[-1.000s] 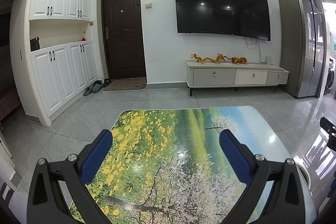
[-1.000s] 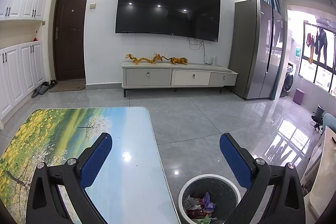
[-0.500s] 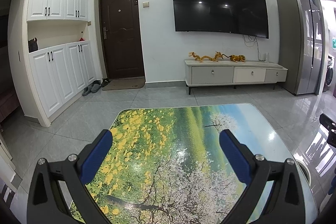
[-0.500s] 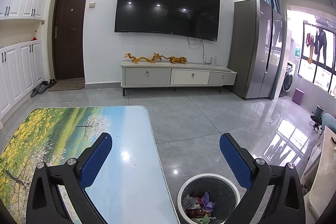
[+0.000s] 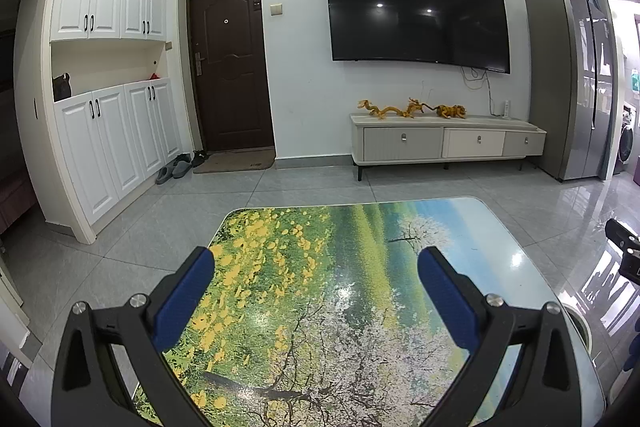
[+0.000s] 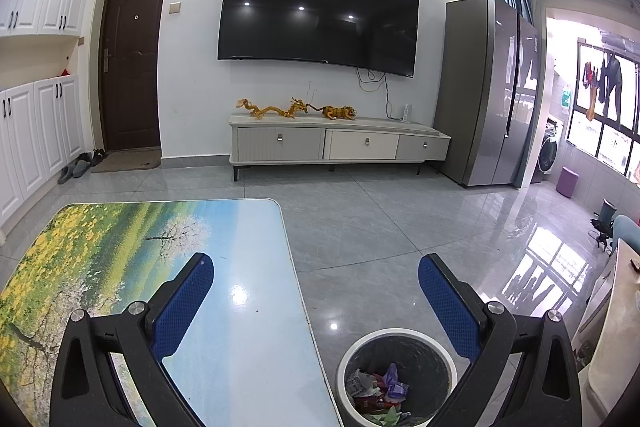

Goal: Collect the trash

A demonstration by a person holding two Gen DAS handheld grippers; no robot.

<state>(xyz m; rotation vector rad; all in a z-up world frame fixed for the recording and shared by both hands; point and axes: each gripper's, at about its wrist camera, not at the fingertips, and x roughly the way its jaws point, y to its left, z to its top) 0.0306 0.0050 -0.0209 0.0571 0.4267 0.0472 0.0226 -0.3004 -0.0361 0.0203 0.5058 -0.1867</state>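
Observation:
A white-rimmed waste bin (image 6: 450, 363) stands on the floor just right of the table, holding several crumpled wrappers (image 6: 380, 389). My right gripper (image 6: 316, 277) is open and empty, held above the table's right edge and the bin. My left gripper (image 5: 316, 273) is open and empty above the table (image 5: 320, 267), whose top carries a flower-field and blossom-tree print. I see no loose trash on the tabletop. The bin's rim (image 5: 578, 323) shows at the right edge of the left wrist view, and part of the right gripper (image 5: 624, 247) shows above it.
Grey tiled floor (image 6: 360, 211) lies beyond the table. A TV cabinet (image 6: 340, 143) with golden figures stands under a wall TV (image 6: 316, 15). A fridge (image 6: 488, 95) is at the right, a dark door (image 5: 230, 67) and white cupboards (image 5: 116, 139) at the left.
Both views have shifted slightly, so the table and room sit a little lower and further left. Both grippers remain open and empty.

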